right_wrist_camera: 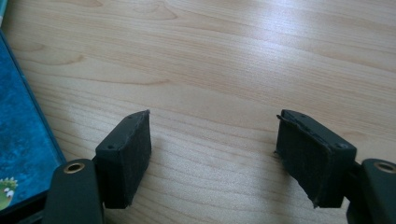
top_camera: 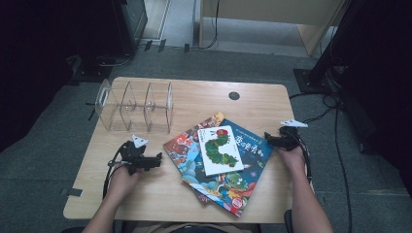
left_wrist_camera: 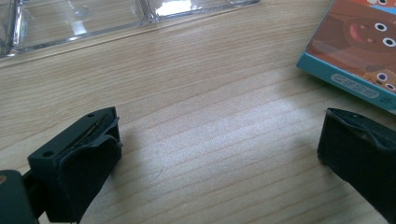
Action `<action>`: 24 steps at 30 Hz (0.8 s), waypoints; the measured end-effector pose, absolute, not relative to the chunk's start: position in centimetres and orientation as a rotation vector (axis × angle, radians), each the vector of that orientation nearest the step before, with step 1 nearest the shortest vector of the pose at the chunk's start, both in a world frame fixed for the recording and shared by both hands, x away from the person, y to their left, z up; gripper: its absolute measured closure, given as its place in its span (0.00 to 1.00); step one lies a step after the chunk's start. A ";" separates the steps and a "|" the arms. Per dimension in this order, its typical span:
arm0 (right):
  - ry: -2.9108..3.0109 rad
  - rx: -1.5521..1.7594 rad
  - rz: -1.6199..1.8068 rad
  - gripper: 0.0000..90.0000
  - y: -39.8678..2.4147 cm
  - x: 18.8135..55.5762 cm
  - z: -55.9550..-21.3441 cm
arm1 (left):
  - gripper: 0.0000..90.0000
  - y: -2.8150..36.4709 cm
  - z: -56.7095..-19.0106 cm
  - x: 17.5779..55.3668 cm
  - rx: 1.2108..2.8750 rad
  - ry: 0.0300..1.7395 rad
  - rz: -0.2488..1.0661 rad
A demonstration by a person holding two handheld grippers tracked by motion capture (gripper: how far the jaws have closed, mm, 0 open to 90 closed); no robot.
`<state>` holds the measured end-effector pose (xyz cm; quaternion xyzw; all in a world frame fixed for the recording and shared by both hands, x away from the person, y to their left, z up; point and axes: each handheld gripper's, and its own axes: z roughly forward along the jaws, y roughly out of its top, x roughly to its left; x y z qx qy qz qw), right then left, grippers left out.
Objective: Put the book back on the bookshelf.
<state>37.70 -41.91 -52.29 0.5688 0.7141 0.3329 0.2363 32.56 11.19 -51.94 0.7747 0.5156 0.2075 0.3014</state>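
A pile of picture books (top_camera: pixel 221 162) lies fanned out on the wooden table (top_camera: pixel 194 97). Topmost is a white book with a green caterpillar (top_camera: pixel 219 149). Below it lie a blue book (top_camera: pixel 250 148) and a colourful one (top_camera: pixel 187 148). My left gripper (top_camera: pixel 156 160) rests on the table just left of the pile, open, with bare wood between its pads (left_wrist_camera: pixel 88 172); the corner of a book (left_wrist_camera: pixel 355 51) lies ahead to the right. My right gripper (top_camera: pixel 268 138) sits at the pile's right edge, open over bare wood, with the blue book's edge (right_wrist_camera: pixel 21 144) at its left.
A clear plastic rack with dividers (top_camera: pixel 136 107) stands at the back left of the table; its base (left_wrist_camera: pixel 84 21) is just ahead of the left gripper. A round cable hole (top_camera: pixel 234 95) is at the back. Dark equipment and cables surround the table on the floor.
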 end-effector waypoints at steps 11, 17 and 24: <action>1.950 1.612 0.915 0.34 -42.4 37.7 -51.7 | 0.08 11.8 -51.5 32.5 2.088 1.326 0.523; 1.934 1.593 0.929 0.36 -42.6 37.3 -50.9 | 0.15 12.5 -50.8 32.8 2.091 1.353 0.433; 1.971 1.529 0.941 0.38 -42.4 36.7 -49.8 | 0.15 12.8 -50.0 33.0 2.090 1.341 0.385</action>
